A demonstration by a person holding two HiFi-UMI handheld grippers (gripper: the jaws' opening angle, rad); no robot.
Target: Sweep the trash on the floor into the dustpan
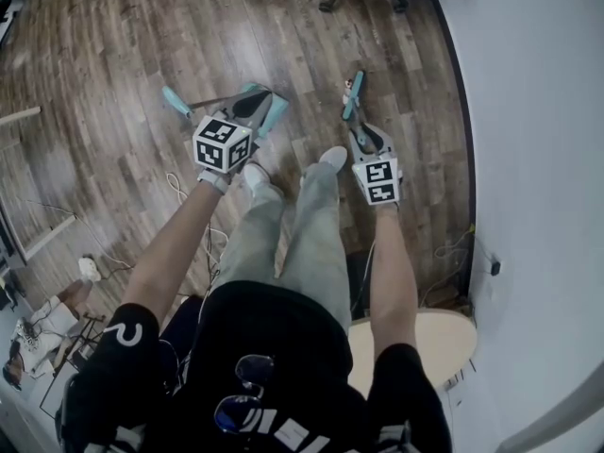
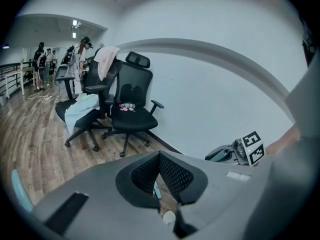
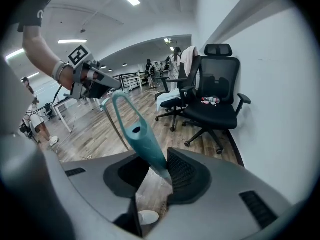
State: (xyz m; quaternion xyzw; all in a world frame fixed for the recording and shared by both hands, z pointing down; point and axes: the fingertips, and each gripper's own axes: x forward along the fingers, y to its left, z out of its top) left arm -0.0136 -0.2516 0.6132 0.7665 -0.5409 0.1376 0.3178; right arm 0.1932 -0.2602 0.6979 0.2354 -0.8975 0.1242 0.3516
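Note:
My right gripper (image 1: 358, 125) (image 3: 157, 170) is shut on a teal handle (image 3: 140, 136) with a hanging hole, seemingly the broom's; in the head view the teal handle (image 1: 353, 102) points away over the wood floor (image 1: 113, 55). My left gripper (image 1: 251, 104) (image 2: 160, 184) has its jaws nearly together on a thin teal strip (image 2: 156, 189). In the right gripper view the left gripper (image 3: 97, 81) is held high, and a thin teal-topped rod (image 3: 114, 124), seemingly the dustpan's handle, hangs under it. No trash and no dustpan body show clearly.
Black office chairs (image 2: 131, 115) (image 3: 215, 104) stand by the white wall (image 1: 528, 111). Cables (image 1: 189, 196) and a wall cable (image 1: 453, 248) lie on the floor. A round beige tabletop (image 1: 444, 343) is at my right. People (image 2: 82, 46) stand far off.

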